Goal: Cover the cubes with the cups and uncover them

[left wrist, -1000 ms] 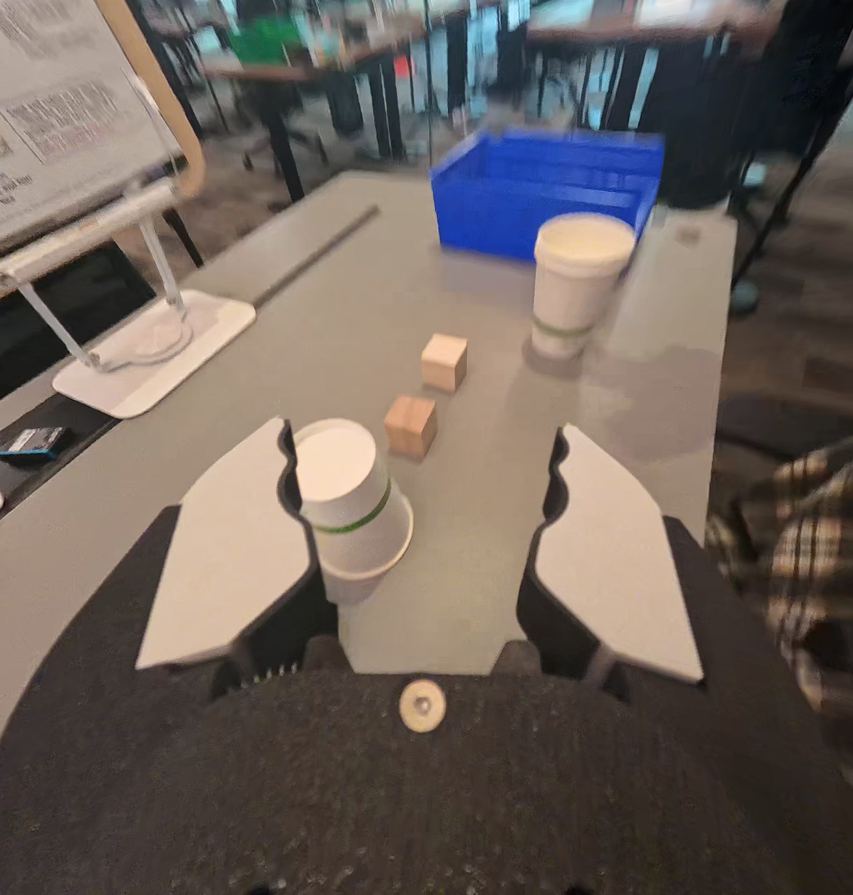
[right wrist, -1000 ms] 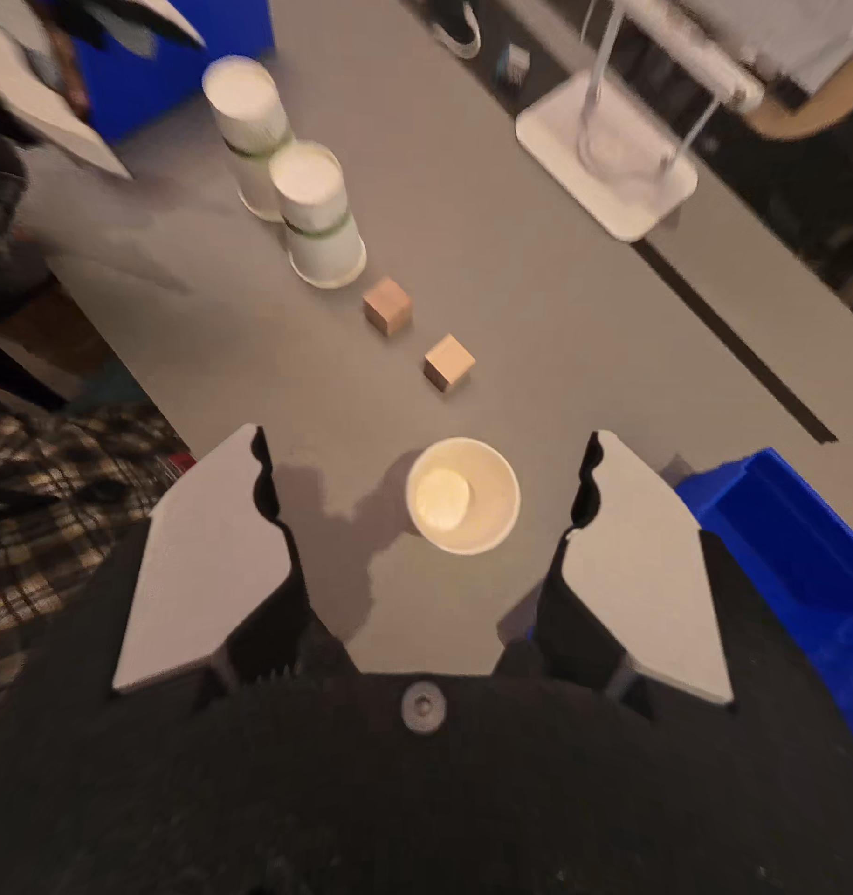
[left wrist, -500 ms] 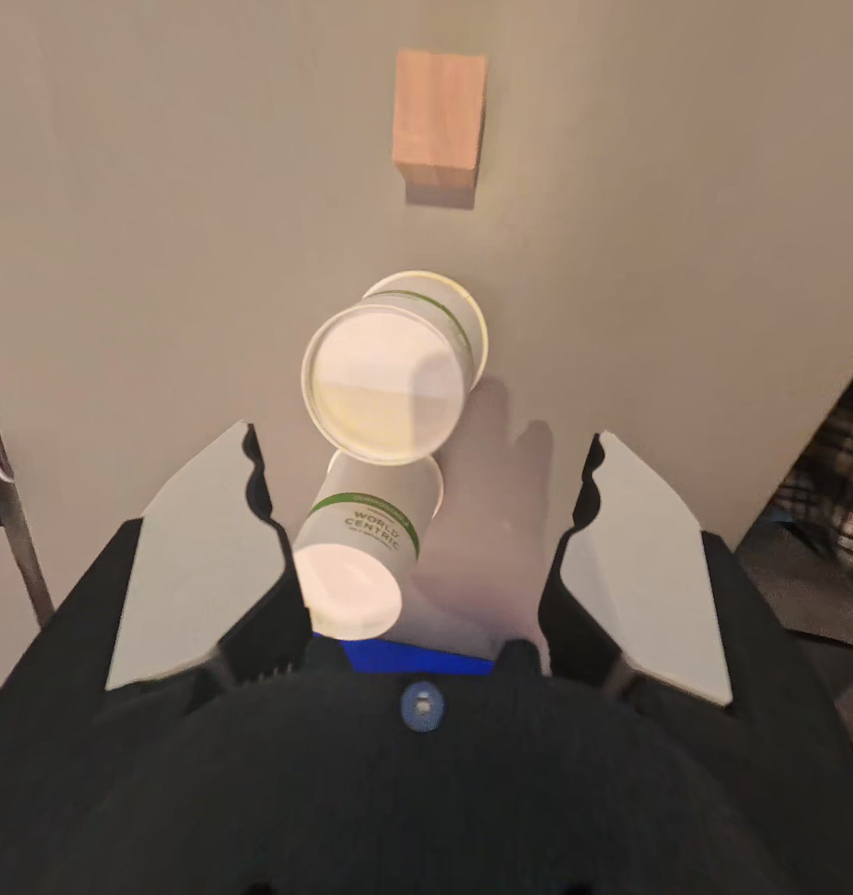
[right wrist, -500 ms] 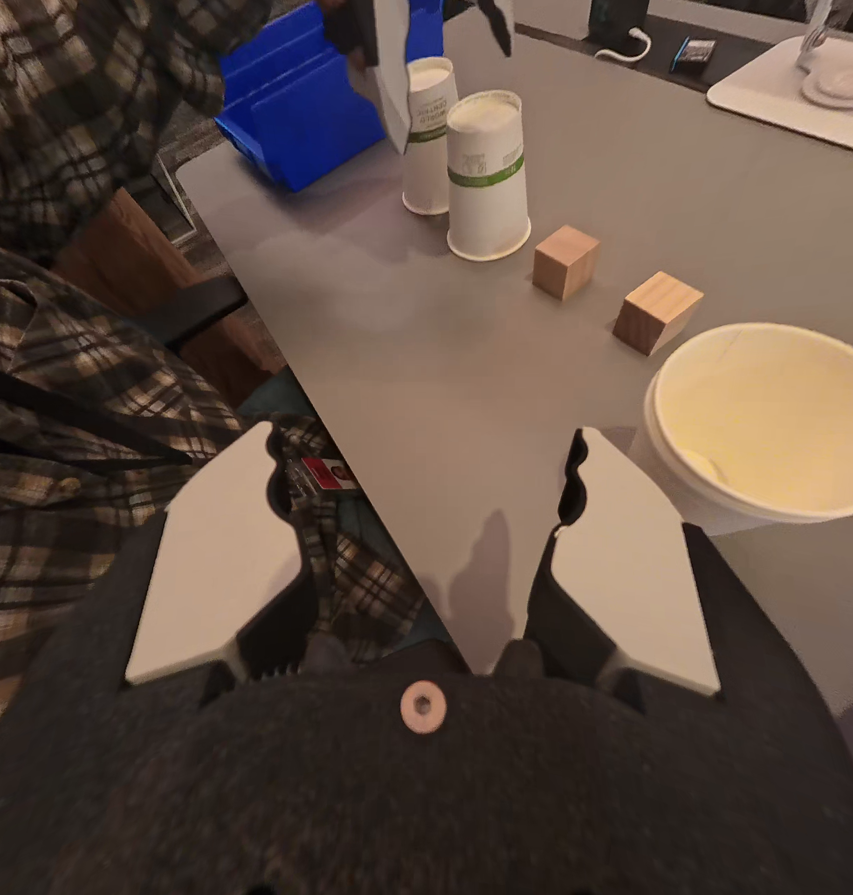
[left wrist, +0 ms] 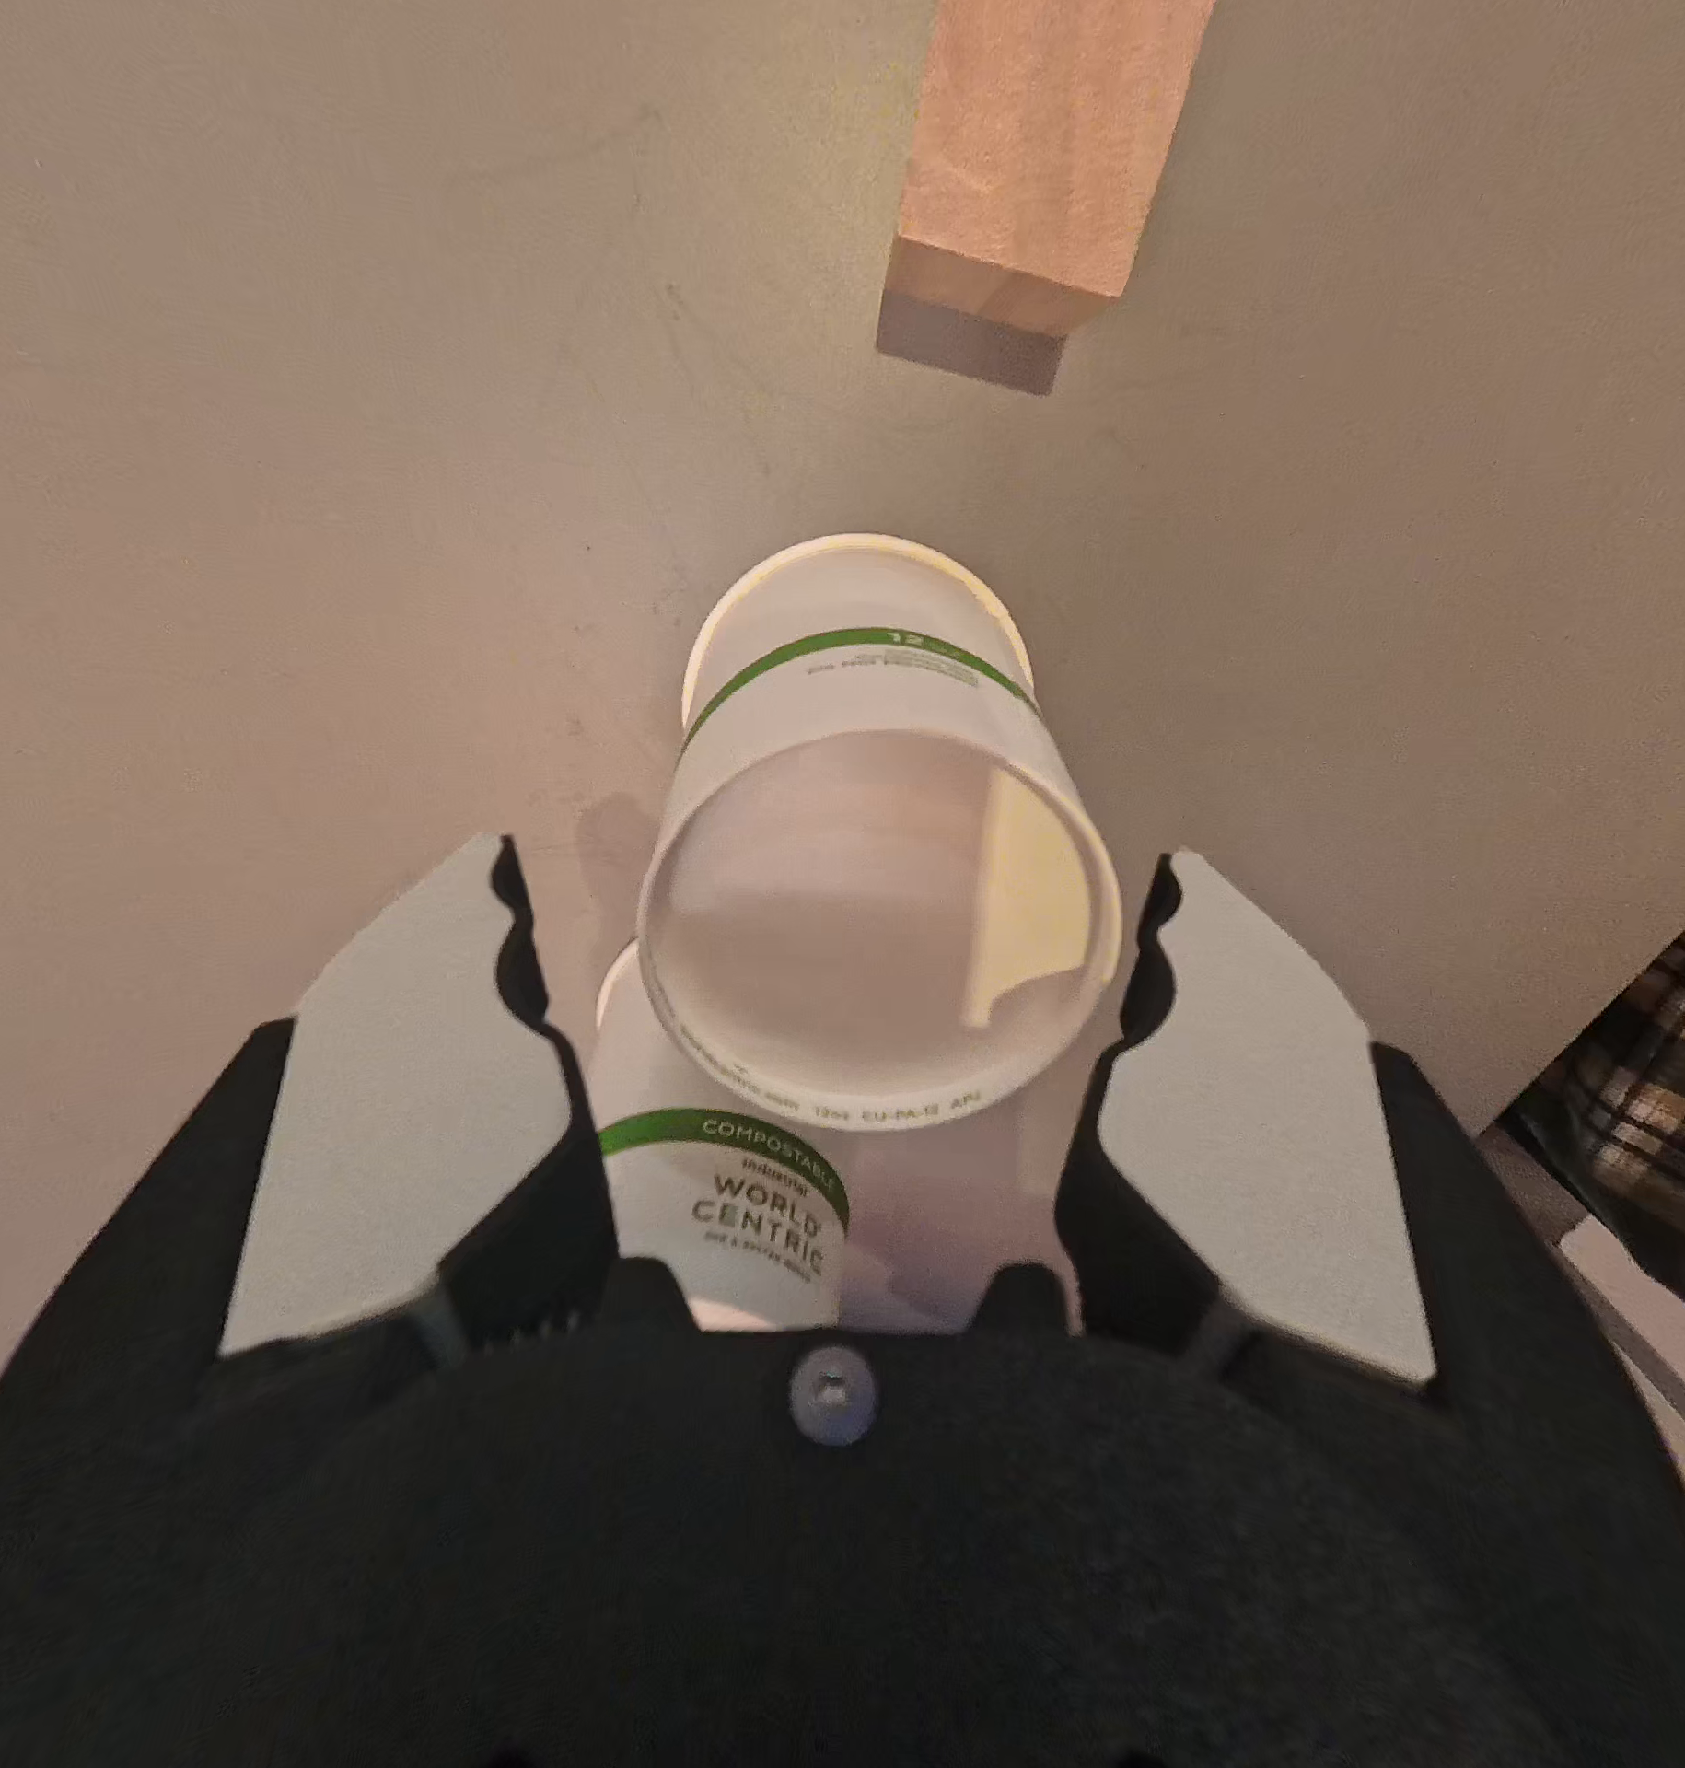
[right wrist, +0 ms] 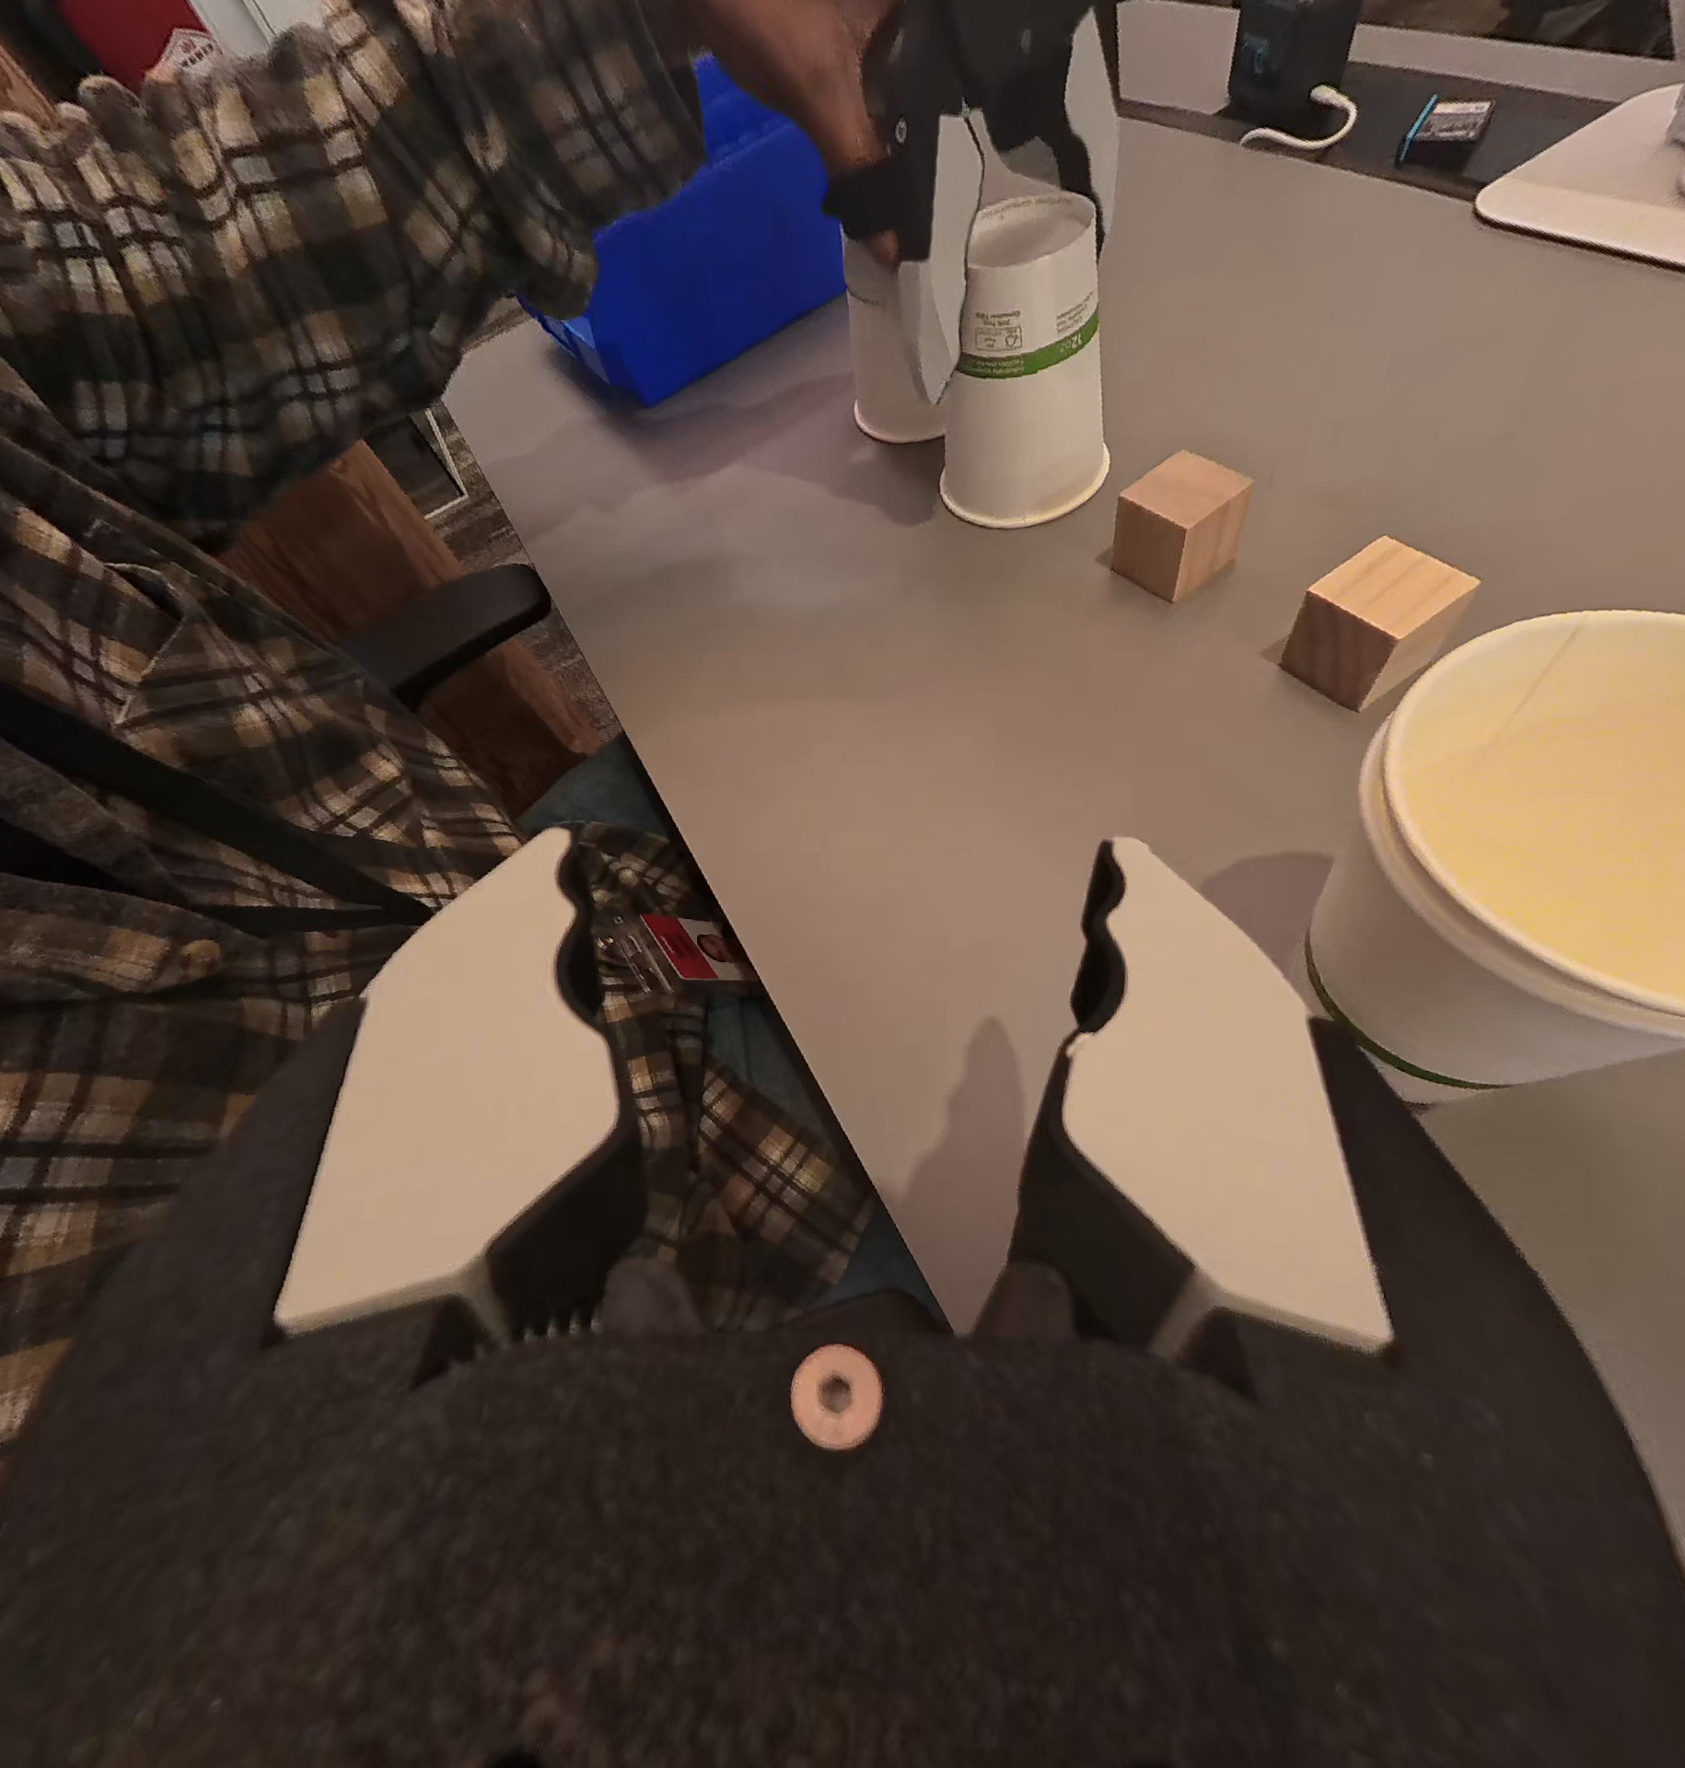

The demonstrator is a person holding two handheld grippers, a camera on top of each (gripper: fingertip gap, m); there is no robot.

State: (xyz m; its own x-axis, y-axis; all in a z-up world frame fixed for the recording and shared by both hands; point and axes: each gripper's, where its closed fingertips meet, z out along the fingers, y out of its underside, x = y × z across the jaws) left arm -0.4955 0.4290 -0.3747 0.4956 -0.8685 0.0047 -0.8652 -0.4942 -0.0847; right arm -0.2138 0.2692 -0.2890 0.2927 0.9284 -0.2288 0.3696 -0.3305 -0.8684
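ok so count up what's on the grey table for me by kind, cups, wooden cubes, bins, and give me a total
Paper cups: 3, two upside down under the left gripper, one upright near the right gripper
Wooden cubes: 2
Blue bins: 1
Total: 6

The wooden cube (left wrist: 1040, 153) and the upright cup (right wrist: 1537, 851) are cut off by frame edges.
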